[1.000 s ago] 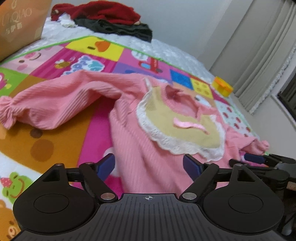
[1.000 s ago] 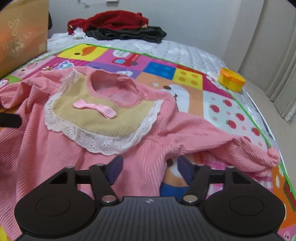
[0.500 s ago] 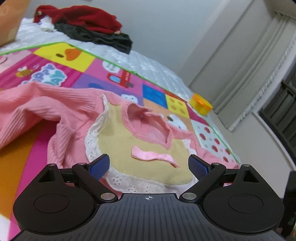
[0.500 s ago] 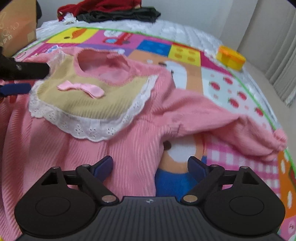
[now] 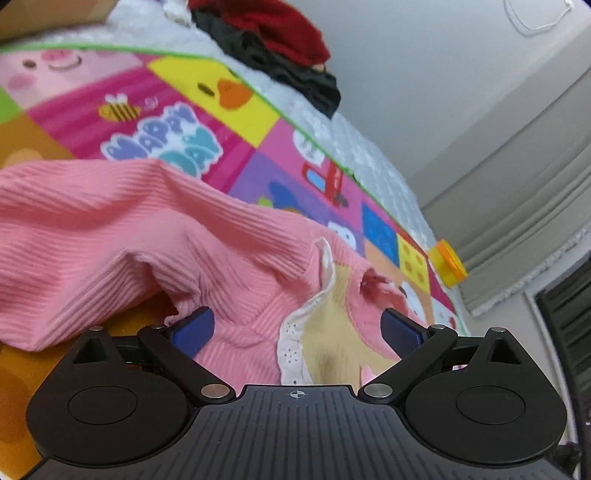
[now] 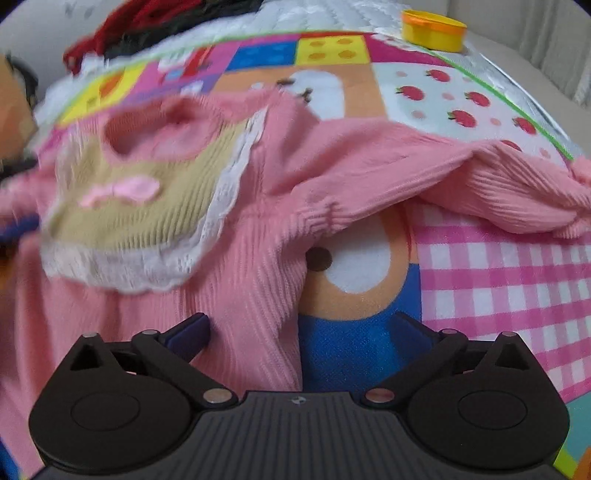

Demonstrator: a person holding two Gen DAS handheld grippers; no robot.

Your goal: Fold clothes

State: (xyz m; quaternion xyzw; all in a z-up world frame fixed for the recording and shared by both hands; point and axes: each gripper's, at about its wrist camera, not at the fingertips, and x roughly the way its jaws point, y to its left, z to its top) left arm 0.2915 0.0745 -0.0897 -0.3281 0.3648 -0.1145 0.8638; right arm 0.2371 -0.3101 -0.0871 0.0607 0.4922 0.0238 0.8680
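Observation:
A pink ribbed child's top (image 5: 110, 221) with a beige lace-edged bib and a pink bow lies face up on a colourful cartoon mat (image 5: 177, 147). It also shows in the right wrist view (image 6: 251, 229). My left gripper (image 5: 295, 328) is open, low over the top's left armpit, the jaws either side of the fabric near the bib edge. My right gripper (image 6: 299, 328) is open, low over the top's right side edge below its right sleeve (image 6: 480, 177). Neither holds anything.
A heap of red and dark clothes (image 5: 280, 48) lies at the far end of the white bed cover. A yellow and orange round container (image 5: 448, 264) sits at the mat's far right corner, also in the right wrist view (image 6: 432, 24). Curtains hang at the right.
Both grippers have dropped lower and closer to the top. The left has swung left toward the sleeve and armpit. The right has moved in on the side edge. Both stay open.

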